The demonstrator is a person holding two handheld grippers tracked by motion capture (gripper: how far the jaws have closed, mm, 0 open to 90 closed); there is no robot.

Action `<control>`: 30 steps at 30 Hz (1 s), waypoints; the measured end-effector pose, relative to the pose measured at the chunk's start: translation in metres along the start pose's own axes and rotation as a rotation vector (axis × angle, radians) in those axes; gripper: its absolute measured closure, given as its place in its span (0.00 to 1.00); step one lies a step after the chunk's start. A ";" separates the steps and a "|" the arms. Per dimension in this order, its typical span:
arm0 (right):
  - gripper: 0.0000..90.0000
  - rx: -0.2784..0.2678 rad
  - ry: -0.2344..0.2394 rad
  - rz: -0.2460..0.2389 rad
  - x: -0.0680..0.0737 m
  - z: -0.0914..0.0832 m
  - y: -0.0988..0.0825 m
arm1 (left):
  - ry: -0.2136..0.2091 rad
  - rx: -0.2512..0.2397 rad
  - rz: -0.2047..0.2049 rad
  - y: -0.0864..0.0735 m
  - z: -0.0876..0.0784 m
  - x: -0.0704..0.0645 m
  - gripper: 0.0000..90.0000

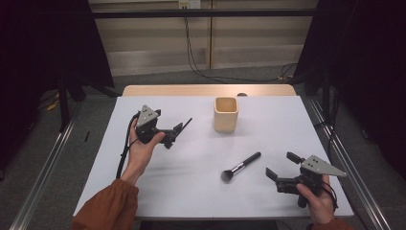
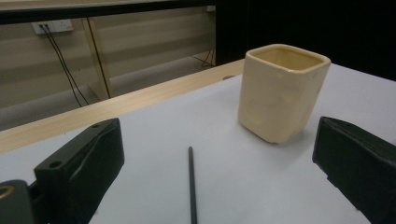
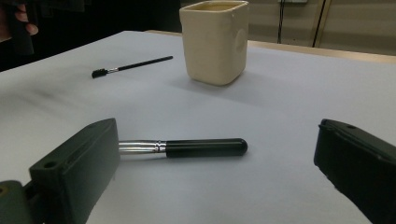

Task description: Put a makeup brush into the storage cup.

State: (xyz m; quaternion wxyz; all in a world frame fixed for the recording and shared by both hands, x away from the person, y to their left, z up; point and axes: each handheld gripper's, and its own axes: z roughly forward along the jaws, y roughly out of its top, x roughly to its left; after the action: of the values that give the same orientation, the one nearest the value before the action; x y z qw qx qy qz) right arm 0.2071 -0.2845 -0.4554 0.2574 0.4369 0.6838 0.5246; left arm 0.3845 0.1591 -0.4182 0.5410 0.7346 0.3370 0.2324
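Two brushes lie flat on the white worktop, both outside the cream square cup that stands upright near the far edge, open mouth up. The likely purpose, in my judgement, is to stand the brushes in that cup, which would explain its central placing within reach of both hands. The thin black brush lies left of the cup, well apart from it; in the left gripper view its handle runs up between the jaws, which stand wide with nothing between them. The left claw sits just at the near end of that brush, apparently lined up along the handle for a pick, though contact cannot be confirmed. The powder brush lies nearer the person, bristle head toward the left, black handle pointing up-right. The right claw rests low beside it, jaws wide and empty; in the right gripper view the handle lies crosswise between them, suited to a pinch across its width.
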 end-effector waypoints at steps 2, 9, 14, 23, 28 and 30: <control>0.00 0.000 -0.003 0.004 0.000 0.000 0.000 | 0.010 -0.002 -0.009 0.002 0.002 0.003 0.02; 0.00 -0.002 0.001 -0.002 0.000 0.000 0.000 | 0.007 0.017 -0.005 0.012 0.006 0.004 0.02; 0.00 0.000 0.002 0.000 0.000 0.000 0.000 | 0.001 0.080 0.017 0.016 0.012 0.011 0.03; 0.00 0.003 -0.001 0.007 -0.001 0.001 0.000 | 0.029 0.277 0.055 0.018 0.020 0.016 0.04; 0.00 0.004 0.002 0.006 0.000 0.001 0.000 | 0.016 0.397 0.044 0.024 0.028 0.017 0.05; 0.00 0.004 0.001 0.005 0.000 0.001 0.000 | 0.023 0.411 0.036 0.026 0.029 0.017 0.06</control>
State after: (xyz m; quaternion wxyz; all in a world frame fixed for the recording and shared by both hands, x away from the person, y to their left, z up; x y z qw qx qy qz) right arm 0.2075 -0.2841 -0.4557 0.2546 0.4388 0.6839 0.5243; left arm 0.4232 0.1484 -0.4029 0.3716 0.8327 0.3705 0.1766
